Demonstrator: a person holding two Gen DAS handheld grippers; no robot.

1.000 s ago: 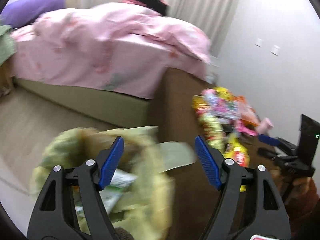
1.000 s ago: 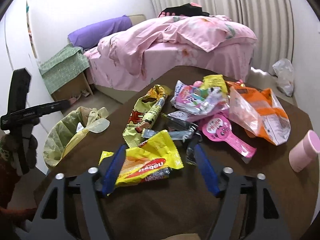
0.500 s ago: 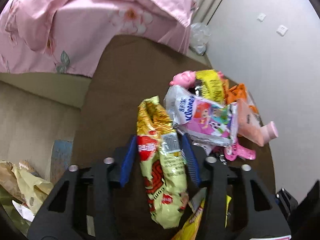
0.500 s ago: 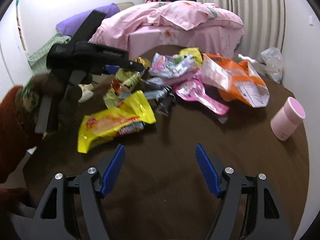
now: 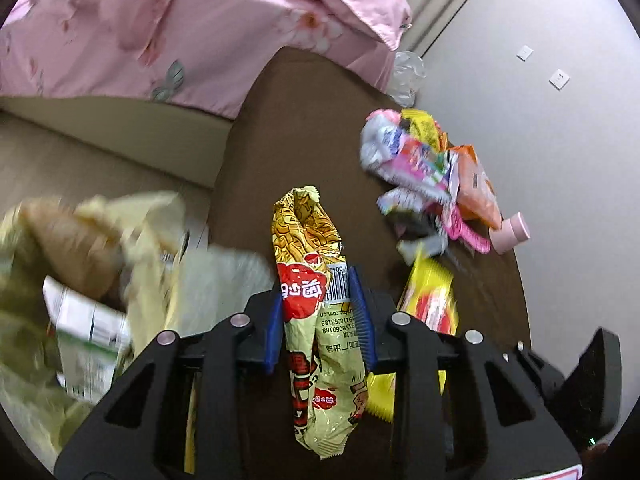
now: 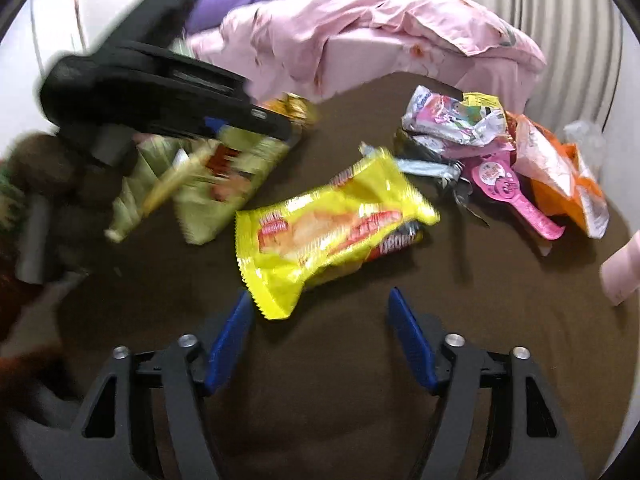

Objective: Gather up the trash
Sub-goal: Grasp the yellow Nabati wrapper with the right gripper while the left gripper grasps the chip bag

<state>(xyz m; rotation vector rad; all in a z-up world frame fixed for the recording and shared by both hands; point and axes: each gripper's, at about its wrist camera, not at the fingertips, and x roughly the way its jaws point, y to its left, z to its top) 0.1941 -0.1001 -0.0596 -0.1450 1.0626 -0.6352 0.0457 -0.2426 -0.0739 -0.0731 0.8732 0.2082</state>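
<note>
My left gripper (image 5: 320, 304) is shut on a long yellow and red snack wrapper (image 5: 312, 264) and holds it above the left edge of the brown table (image 5: 304, 120). A yellowish trash bag (image 5: 88, 264) with rubbish in it hangs blurred just to the left. In the right wrist view the left gripper (image 6: 160, 92) and its wrapper (image 6: 224, 168) are blurred at upper left. My right gripper (image 6: 320, 332) is open and empty, just short of a bright yellow snack packet (image 6: 332, 224) lying on the table.
A heap of wrappers (image 6: 460, 120), a pink toy packet (image 6: 512, 188) and an orange bag (image 6: 560, 176) lie at the table's far right. A pink cup (image 6: 620, 268) lies at the right edge. A bed with pink bedding (image 6: 380, 32) stands behind the table.
My left gripper closed on the yellow and red wrapper, lifted it and carried it left toward the trash bag. My right gripper moved closer to the bright yellow packet.
</note>
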